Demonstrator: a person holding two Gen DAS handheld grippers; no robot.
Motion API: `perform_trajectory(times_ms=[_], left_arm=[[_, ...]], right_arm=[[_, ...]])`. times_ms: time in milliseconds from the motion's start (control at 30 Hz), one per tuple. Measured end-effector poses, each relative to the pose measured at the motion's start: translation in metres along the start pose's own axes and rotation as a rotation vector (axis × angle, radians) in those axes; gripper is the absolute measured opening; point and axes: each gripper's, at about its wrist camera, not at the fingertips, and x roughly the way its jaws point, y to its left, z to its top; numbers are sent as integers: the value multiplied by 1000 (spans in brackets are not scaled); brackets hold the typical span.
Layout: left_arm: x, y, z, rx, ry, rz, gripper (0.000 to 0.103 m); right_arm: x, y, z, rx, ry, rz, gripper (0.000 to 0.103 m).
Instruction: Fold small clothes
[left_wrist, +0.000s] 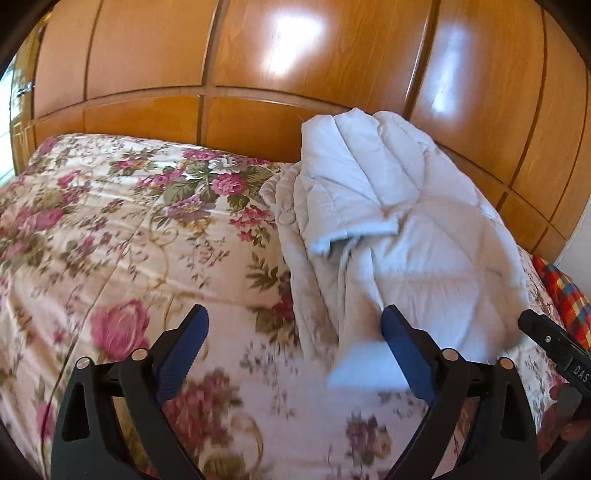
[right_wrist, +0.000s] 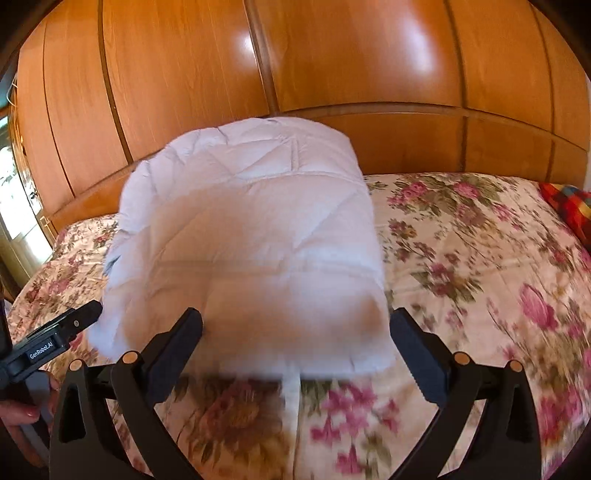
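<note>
A glossy orange-brown wooden panelled wall (left_wrist: 332, 55) fills the background of both views, rising straight behind the bed. The bed is covered by a cream quilted bedspread printed with pink roses and green leaves (left_wrist: 129, 229), which spreads under both tools. On the bedspread, up against the wooden panels, lies a white quilted padded garment with a grey-beige fleecy lining (left_wrist: 406, 229); in the left wrist view it is partly folded over itself, the lining and a round button showing along its left edge, and its near hem reaches down to the tool. In the right wrist view the same garment (right_wrist: 251, 236) is a broad white rounded mass directly ahead, blurred at its near edge. A red, yellow and blue checked cloth (left_wrist: 565, 299) sits at the bed's far right edge. The left tool (left_wrist: 295, 332) is spread wide with blue-padded fingers, gripping nothing, its right finger just at the garment's hem. The right tool (right_wrist: 295, 332) is likewise wide open and empty, its black fingers flanking the garment's near edge.
</note>
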Motion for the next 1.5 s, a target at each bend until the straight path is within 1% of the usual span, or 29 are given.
perform_trajectory(times_ms=[133, 267, 400, 467, 533, 600, 733, 800, 833, 900, 967, 1067, 1267, 1367, 1500], left_arm=[[-23, -11, -27, 42, -12, 25, 99], [-32, -24, -55, 89, -3, 96, 99], [-38, -41, -72, 179, 1, 198, 99], [-41, -52, -82, 245, -11, 298, 99], [-46, -58, -91, 286, -30, 335, 99], [-50, -59, -99, 282, -33, 334, 99], [-60, -48, -107, 187, 7, 287, 99], [-66, -44, -109, 150, 4, 278, 99], [-71, -42, -109, 138, -11, 284, 99], [-81, -44, -109, 132, -40, 295, 99], [-90, -48, -108, 141, -63, 299, 99], [-104, -54, -106, 151, -96, 287, 99], [-121, -62, -102, 144, -77, 262, 99], [-132, -66, -97, 155, -90, 261, 99], [-150, -66, -86, 144, -114, 252, 99]], right_arm=[[-18, 4, -27, 7, 26, 6, 101], [-16, 16, -53, -52, 84, -23, 101], [-15, 21, -69, -60, 102, -54, 101], [-16, 21, -76, -51, 110, -61, 101], [-16, 20, -83, -45, 118, -68, 101], [-19, 22, -88, -56, 110, -79, 101], [-27, 29, -98, -102, 98, -100, 101], [-32, 31, -102, -109, 89, -106, 101], [-35, 31, -104, -110, 89, -110, 101], [-40, 32, -106, -102, 93, -112, 101], [-45, 34, -106, -100, 106, -94, 101], [-57, 38, -105, -103, 91, -89, 101], [-83, 50, -100, -129, 41, -78, 101], [-98, 60, -93, -164, 2, -94, 101], [-115, 65, -80, -158, -36, -97, 101]])
